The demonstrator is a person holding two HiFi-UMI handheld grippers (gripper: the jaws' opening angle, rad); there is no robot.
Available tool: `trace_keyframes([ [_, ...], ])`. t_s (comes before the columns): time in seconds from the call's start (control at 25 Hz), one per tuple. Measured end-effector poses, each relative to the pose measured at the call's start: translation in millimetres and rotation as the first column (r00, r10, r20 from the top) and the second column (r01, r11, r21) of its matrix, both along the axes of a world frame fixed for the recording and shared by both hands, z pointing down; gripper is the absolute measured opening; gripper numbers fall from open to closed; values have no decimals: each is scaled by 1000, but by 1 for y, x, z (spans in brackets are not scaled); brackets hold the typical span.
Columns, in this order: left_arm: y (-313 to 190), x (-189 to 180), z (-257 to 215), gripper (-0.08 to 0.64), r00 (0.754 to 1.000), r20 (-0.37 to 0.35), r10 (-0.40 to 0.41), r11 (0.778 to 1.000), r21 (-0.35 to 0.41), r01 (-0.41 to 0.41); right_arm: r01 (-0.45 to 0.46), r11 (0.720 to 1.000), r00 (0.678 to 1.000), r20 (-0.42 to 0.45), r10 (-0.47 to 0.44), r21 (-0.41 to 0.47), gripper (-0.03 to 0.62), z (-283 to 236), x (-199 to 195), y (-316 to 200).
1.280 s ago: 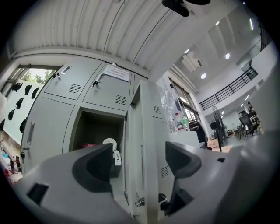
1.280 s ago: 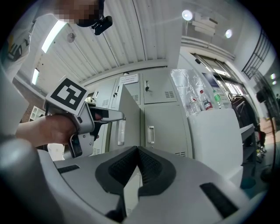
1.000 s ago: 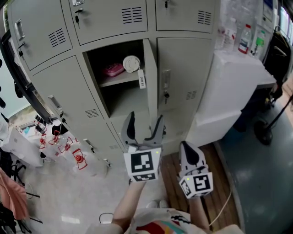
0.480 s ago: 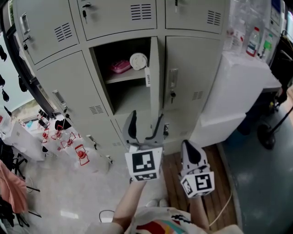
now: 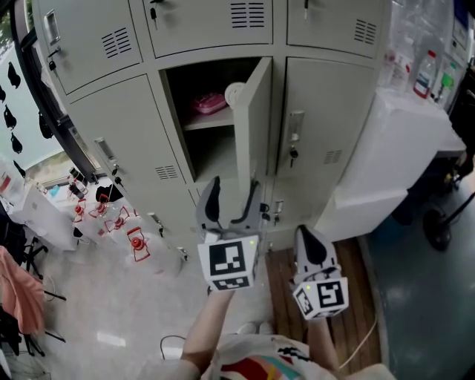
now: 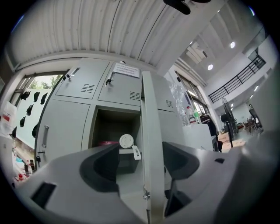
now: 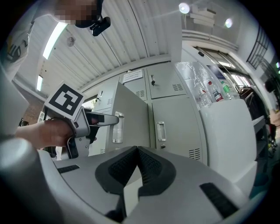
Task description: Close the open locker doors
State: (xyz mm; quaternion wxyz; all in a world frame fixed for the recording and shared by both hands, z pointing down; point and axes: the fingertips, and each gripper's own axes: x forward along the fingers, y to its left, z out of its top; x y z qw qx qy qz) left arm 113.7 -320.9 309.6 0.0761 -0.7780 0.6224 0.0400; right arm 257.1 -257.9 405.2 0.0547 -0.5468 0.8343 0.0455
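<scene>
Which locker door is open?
The middle door, swung outward on its right hinge, exposing a shelf with a pink container. Every other door in view sits flush shut.

Bright, even light, ceiling lamps (image 7: 184, 7) glaring, fisheye-bent edges, foreground perhaps slightly soft.

The left gripper (image 5: 234, 190) and right gripper (image 5: 306, 237) are pale grey, their jaws lined black. Behind the jaws each has a white cube (image 5: 228, 263) with black square markers. The person wears a white top (image 5: 256, 364) with a colourful print.
</scene>
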Motion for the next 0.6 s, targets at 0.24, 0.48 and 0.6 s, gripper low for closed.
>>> trace_keyframes([
  [0.24, -1, -11, 2, 214, 999, 11, -31, 999, -10, 31, 16, 1000, 1000, 4, -16, 5, 6, -1, -8, -5],
  [0.48, -5, -23, 5, 164, 997, 45, -62, 998, -10, 63, 23, 1000, 1000, -6, -23, 10, 6, -4, -13, -8],
  [0.6, -5, -24, 6, 147, 998, 27, -56, 998, -7, 56, 21, 1000, 1000, -6, -21, 11, 6, -4, -14, -8],
])
